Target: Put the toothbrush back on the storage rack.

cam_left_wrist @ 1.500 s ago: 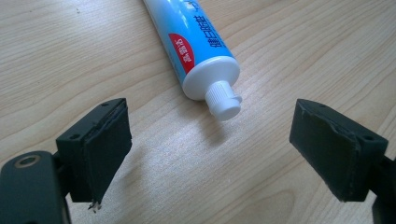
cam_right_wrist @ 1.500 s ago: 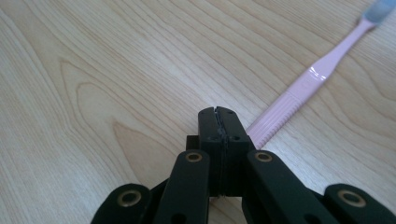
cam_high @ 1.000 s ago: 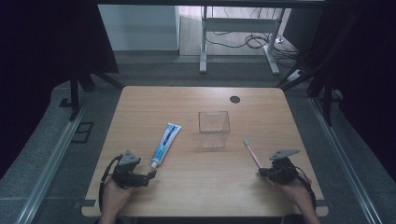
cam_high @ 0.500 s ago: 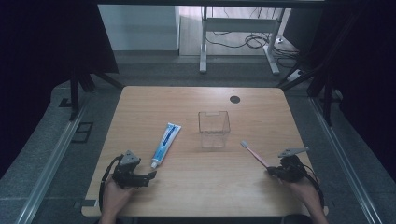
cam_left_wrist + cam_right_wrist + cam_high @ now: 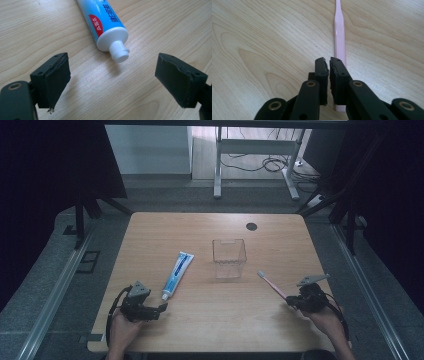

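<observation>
The right gripper [image 5: 329, 62] had its jaws almost together, only a thin slit between the pads; they had just been opening a touch, and nothing sat between them. The pink toothbrush [image 5: 339, 32] lay flat on the wooden table [image 5: 300, 245], passing under the gripper's right-hand jaw and running straight ahead from it, so its long axis lined up with the jaws. In the high view the same toothbrush [image 5: 272, 286] pointed its white bristle head away from the right gripper [image 5: 291, 303], toward the clear plastic box [image 5: 229, 258], with the handle end at the jaw tips. Whether the pad actually touched the handle could not be told.

The left gripper [image 5: 125, 77] stood wide apart, both pads clear of everything. Just ahead of the gap lay a toothpaste tube [image 5: 105, 22] — white screw cap nearest the jaws, body stretching away ahead and a little to the left. Its blue label carried white Chinese characters, and a red patch near the shoulder held more, too small to read. In the high view the tube [image 5: 178, 274] had its cap just beyond the left gripper [image 5: 161, 308] — its flat tail pointed toward the far edge
</observation>
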`<state>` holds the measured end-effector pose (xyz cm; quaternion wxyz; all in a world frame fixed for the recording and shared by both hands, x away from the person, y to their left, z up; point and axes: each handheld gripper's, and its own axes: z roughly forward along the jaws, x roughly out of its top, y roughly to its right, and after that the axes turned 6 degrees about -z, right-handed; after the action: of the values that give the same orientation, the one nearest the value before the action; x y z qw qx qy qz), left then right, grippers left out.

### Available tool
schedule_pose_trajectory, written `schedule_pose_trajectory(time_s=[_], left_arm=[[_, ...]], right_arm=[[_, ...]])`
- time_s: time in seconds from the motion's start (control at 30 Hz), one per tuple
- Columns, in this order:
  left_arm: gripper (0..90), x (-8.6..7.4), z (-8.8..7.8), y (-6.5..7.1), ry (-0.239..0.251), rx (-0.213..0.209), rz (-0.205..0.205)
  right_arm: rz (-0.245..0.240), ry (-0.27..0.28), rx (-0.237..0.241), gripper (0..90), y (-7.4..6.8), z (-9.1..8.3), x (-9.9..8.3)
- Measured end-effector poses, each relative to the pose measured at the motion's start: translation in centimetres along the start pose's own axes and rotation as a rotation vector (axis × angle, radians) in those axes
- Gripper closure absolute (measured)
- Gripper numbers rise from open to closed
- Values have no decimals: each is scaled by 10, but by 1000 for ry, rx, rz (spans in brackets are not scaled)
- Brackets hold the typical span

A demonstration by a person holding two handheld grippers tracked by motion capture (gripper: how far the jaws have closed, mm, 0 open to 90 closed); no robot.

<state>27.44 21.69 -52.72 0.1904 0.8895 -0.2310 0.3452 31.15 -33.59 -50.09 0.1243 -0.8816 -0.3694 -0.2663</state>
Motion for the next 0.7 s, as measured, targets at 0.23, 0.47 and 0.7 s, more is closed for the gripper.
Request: schedule_pose_trajectory(time_s=[0.23, 0.47, 0.7], left_arm=[[128, 0, 0, 0, -3, -1, 1], [128, 0, 0, 0, -6, -1, -1], [128, 0, 1, 0, -12, -3, -1]], right_arm=[[-8, -41, -11, 802, 5, -2, 8], [-18, -95, -4, 802, 9, 0, 20], [-30, -175, -3, 794, 15, 6, 36]])
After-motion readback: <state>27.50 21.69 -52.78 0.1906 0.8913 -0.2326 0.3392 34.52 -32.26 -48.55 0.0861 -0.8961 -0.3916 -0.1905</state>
